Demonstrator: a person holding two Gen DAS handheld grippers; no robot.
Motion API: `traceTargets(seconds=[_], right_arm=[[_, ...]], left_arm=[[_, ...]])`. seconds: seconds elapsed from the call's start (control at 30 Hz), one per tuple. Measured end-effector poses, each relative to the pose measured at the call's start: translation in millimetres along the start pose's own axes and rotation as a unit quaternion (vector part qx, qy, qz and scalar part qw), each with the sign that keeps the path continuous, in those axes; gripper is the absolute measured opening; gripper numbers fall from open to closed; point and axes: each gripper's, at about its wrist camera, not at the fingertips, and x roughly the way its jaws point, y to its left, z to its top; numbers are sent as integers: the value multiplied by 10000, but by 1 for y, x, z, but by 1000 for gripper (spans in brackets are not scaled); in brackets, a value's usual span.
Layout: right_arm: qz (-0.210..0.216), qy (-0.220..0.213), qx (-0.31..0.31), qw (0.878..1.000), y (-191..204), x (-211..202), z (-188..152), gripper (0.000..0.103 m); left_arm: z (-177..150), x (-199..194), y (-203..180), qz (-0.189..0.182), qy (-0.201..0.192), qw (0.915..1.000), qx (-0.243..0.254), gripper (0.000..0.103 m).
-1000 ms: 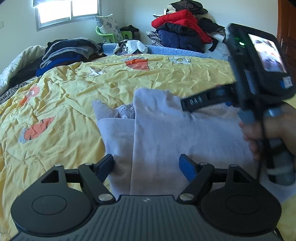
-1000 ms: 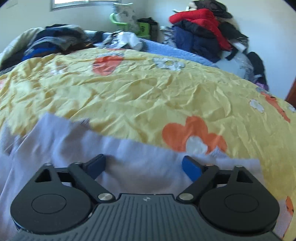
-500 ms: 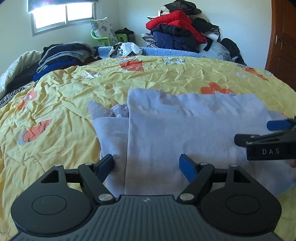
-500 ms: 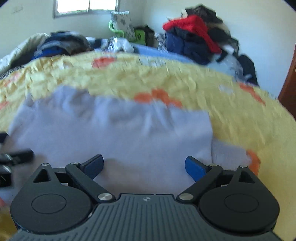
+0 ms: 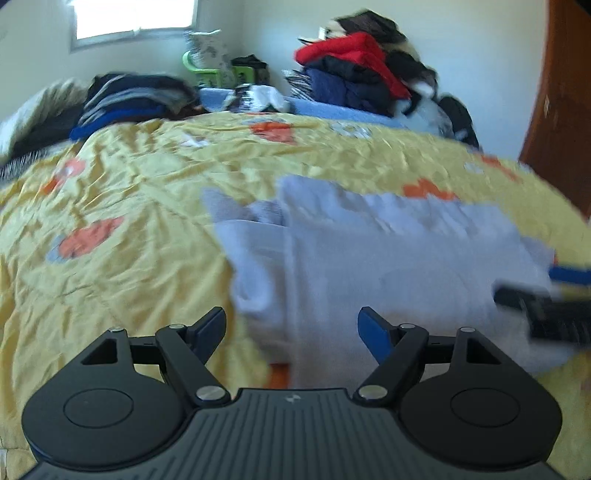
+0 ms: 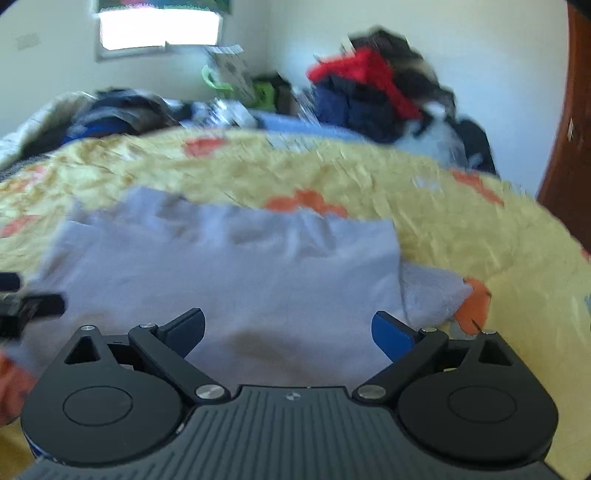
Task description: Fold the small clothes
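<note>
A pale lavender garment (image 5: 388, 258) lies folded on the yellow quilt (image 5: 129, 192), with a lower layer sticking out at its left and a lace edge at the far left corner. My left gripper (image 5: 291, 317) hovers open over the garment's near left edge, nothing between its fingers. My right gripper (image 6: 288, 317) stands wide open over the near right part of the garment (image 6: 240, 277), also holding nothing. The right gripper's fingers (image 5: 546, 299) show at the right edge of the left wrist view. Both views are motion-blurred.
A heap of red and dark clothes (image 5: 362, 74) rises at the back of the bed. Folded dark clothes (image 5: 129, 99) are stacked at the back left. A brown wooden door (image 5: 561, 92) stands on the right and a bright window (image 5: 136, 18) on the far wall.
The right gripper and the hand holding it drew back from across the garment to its right side, and its jaws widened slightly. The left gripper shifted a little; the garment lies as before.
</note>
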Motion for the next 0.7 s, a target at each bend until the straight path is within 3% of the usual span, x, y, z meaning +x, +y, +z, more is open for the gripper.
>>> traceTargets(seconds=[0.17, 0.33, 0.4, 0.57, 0.7], right_arm=[[419, -459, -714, 9955, 48, -44, -23, 95], [483, -461, -1648, 9841, 96, -59, -43, 83], [456, -427, -1911, 9796, 109, -59, -48, 78], [488, -331, -2054, 9769, 127, -55, -56, 76], [319, -390, -2058, 9773, 138, -50, -53, 76]], left_arm=[[18, 9, 50, -525, 349, 9938, -919, 79], [37, 38, 72, -1271, 781, 9787, -1407, 79], [42, 50, 77, -1377, 885, 9740, -1566, 79], [50, 70, 85, -1668, 929, 9637, -1866, 80], [55, 85, 87, -2038, 1016, 9515, -2068, 87]])
